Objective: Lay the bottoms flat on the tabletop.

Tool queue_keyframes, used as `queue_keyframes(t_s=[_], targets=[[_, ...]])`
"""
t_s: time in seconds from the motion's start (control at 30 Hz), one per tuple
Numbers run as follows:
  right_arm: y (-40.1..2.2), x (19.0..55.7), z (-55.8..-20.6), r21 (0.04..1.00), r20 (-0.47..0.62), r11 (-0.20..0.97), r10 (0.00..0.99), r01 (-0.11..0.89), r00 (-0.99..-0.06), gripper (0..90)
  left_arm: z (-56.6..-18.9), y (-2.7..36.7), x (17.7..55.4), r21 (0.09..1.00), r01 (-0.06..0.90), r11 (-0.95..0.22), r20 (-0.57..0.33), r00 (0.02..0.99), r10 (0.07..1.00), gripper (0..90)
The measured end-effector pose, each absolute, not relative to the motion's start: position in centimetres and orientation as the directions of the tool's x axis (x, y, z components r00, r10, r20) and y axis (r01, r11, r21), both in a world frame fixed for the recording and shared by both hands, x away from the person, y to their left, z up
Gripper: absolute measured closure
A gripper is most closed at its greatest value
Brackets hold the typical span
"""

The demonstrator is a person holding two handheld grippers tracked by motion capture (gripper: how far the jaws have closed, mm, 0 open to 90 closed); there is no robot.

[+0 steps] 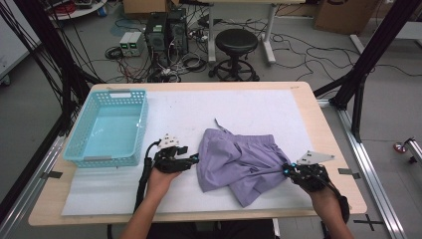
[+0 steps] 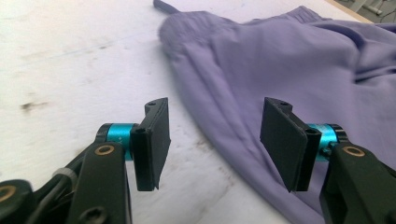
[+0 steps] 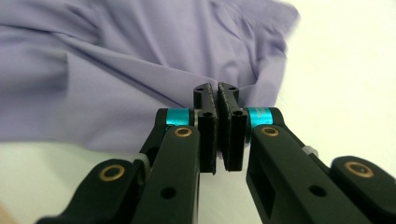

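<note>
Shorts (image 1: 239, 157): lilac, crumpled on white mat (image 1: 259, 107)
Right gripper (image 1: 287, 171): pinching shorts' right edge
Left gripper (image 1: 194, 160): jaws spread, beside shorts' left edge
Basket (image 1: 74, 144): far left

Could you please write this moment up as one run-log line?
left gripper: open, beside purple shorts | right gripper: shut on shorts' edge | blue basket: nothing inside

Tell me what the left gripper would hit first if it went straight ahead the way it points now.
Most likely the purple shorts. The left gripper has its jaws open, aimed at the near edge of the cloth on the white table cover. Nothing else lies between, though the exact gap is hard to judge.
</note>
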State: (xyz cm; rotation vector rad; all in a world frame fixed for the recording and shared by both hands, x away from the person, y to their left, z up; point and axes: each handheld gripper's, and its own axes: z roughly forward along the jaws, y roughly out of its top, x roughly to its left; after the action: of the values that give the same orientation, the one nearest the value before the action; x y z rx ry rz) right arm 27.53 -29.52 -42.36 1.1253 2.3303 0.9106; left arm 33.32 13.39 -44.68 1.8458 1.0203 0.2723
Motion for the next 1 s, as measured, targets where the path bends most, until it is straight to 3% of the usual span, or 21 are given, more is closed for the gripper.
queue_keyframes(t_s=[0.07,0.1,0.17,0.23,0.27,0.3,0.33,0.4,0.43,0.47,0.57,0.6,0.63,0.8,0.9,0.93,0.97,1.0], targets=[[-30.2,27.5,-42.5,0.702,-0.026,0.432,0.810,0.566,-0.586,83.6,-44.9,12.4,33.5,0.827,0.535,-0.173,-0.255,0.632,0.732,42.4],[-30.3,27.5,-42.5,0.726,-0.004,0.391,0.824,0.565,-0.566,70.3,-45.3,11.3,33.8,0.823,0.534,-0.195,-0.247,0.644,0.724,42.2],[-30.5,27.5,-42.4,0.740,0.005,0.369,0.833,0.562,-0.553,66.5,-45.4,10.7,33.9,0.813,0.542,-0.212,-0.242,0.647,0.723,41.9],[-30.7,27.8,-42.1,0.779,0.023,0.306,0.859,0.547,-0.512,51.7,-45.8,9.1,34.2,0.799,0.549,-0.246,-0.235,0.660,0.713,40.1],[-30.7,27.8,-42.1,0.779,0.023,0.306,0.859,0.547,-0.512,51.7,-45.8,9.1,34.2,0.799,0.549,-0.246,-0.235,0.660,0.713,40.4],[-30.7,28.0,-42.3,0.785,0.046,0.276,0.867,0.554,-0.497,46.2,-45.9,8.1,34.2,0.776,0.537,-0.331,-0.174,0.686,0.706,44.4],[-30.7,28.3,-42.6,0.784,0.049,0.276,0.865,0.556,-0.499,42.8,-45.9,8.1,34.2,0.776,0.537,-0.331,-0.174,0.686,0.706,47.3],[-30.3,28.9,-43.3,0.771,0.081,0.278,0.849,0.573,-0.522,39.6,-45.8,7.4,33.8,0.779,0.491,-0.390,-0.117,0.725,0.678,77.9],[-29.9,29.3,-43.8,0.757,0.110,0.280,0.836,0.591,-0.538,39.6,-45.7,7.0,33.4,0.777,0.460,-0.429,-0.049,0.724,0.688,84.3],[-29.4,29.6,-44.4,0.737,0.128,0.293,0.824,0.609,-0.552,40.6,-45.7,7.0,33.4,0.777,0.460,-0.429,-0.049,0.724,0.688,87.2],[-28.2,29.8,-45.2,0.694,0.063,0.414,0.779,0.589,-0.623,69.8,-45.3,8.3,33.3,0.775,0.486,-0.405,-0.080,0.710,0.700,87.8],[-28.2,29.8,-45.2,0.694,0.063,0.414,0.779,0.589,-0.623,69.8,-45.3,8.3,33.3,0.775,0.486,-0.405,-0.080,0.710,0.700,89.7],[-28.5,29.7,-44.8,0.682,0.069,0.426,0.772,0.594,-0.632,86.3,-45.1,9.0,33.2,0.779,0.490,-0.390,-0.084,0.699,0.710,89.7],[-29.8,29.3,-44.2,0.698,0.083,0.393,0.786,0.599,-0.612,88.1,-44.3,12.4,33.0,0.790,0.509,-0.341,-0.089,0.646,0.758,89.7],[-29.8,29.0,-43.8,0.711,0.082,0.395,0.775,0.582,-0.627,87.9,-44.0,13.1,33.1,0.803,0.533,-0.267,-0.166,0.630,0.759,89.2],[-29.7,29.0,-43.7,0.713,0.077,0.402,0.770,0.574,-0.634,87.3,-44.0,12.9,33.3,0.804,0.546,-0.237,-0.204,0.627,0.752,81.4],[-29.5,28.9,-43.5,0.714,0.060,0.409,0.773,0.569,-0.631,85.6,-44.0,12.6,33.5,0.799,0.564,-0.206,-0.249,0.623,0.742,67.7],[-29.4,28.8,-43.3,0.719,0.040,0.412,0.779,0.559,-0.626,80.3,-44.0,12.0,33.6,0.800,0.567,-0.196,-0.270,0.631,0.727,60.2]])
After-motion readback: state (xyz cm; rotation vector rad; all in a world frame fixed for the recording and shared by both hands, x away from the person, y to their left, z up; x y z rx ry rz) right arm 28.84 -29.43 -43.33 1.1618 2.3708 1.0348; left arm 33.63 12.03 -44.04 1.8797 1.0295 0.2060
